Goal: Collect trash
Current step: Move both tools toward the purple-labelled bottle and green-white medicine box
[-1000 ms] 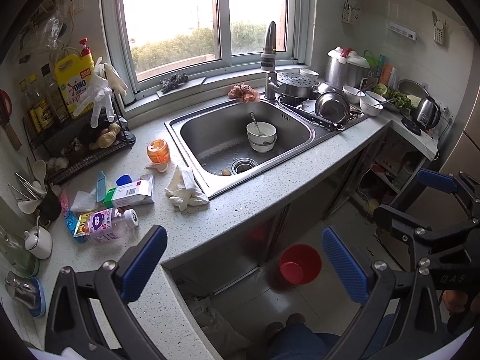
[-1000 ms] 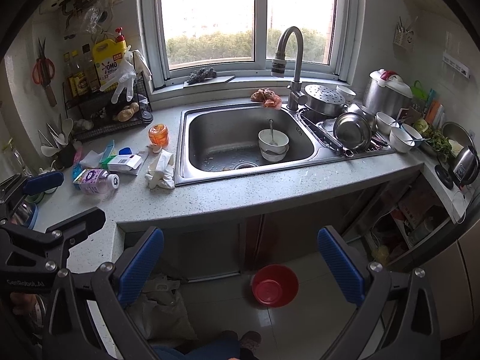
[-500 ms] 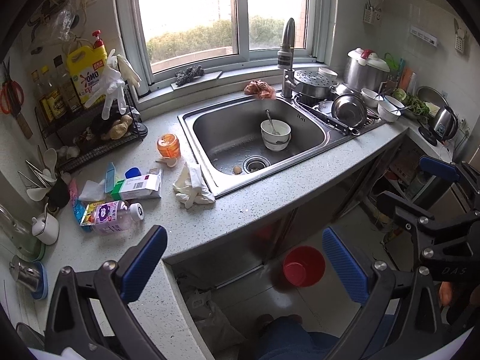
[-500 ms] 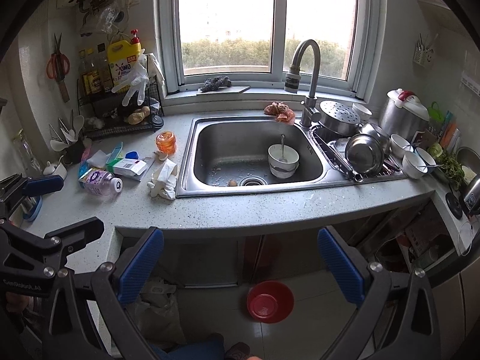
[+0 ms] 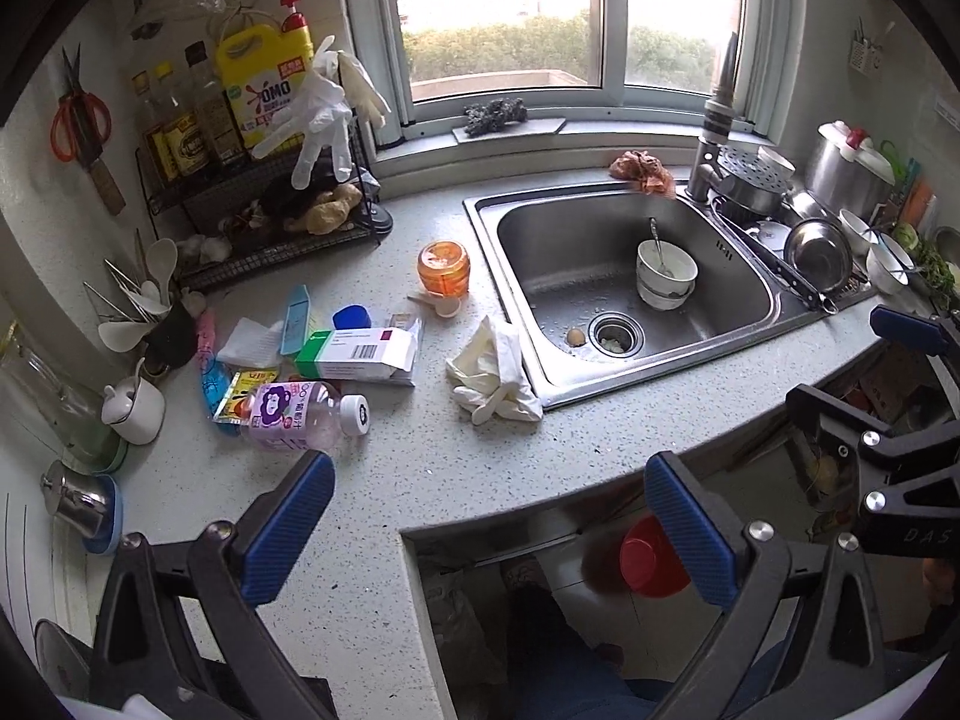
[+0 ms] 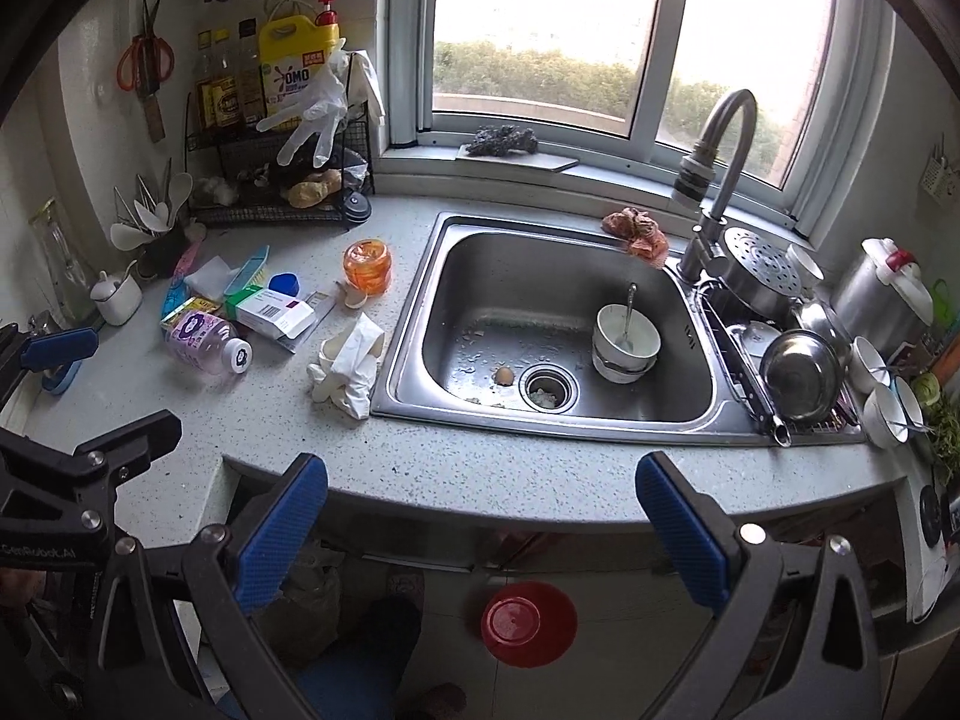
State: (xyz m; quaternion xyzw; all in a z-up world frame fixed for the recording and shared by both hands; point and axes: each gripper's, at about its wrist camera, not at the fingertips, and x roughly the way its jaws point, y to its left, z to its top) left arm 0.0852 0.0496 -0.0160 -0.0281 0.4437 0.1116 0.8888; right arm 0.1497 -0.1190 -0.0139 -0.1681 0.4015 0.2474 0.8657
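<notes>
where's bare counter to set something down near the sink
Free: the counter strip along the front edge below the sink, and the patch between the crumpled gloves and the plastic bottle. Crowded: the box and wrapper pile left of the orange jar, and the dish rack right of the sink.

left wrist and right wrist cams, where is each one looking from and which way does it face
Left wrist: above the counter's left part, facing the window; its open left gripper frames the plastic bottle, with the right gripper at the right edge.
Right wrist: before the sink, facing the window; its own open fingers below, the left gripper at the left edge.
Shared: sink, crumpled gloves, red basin.
</notes>
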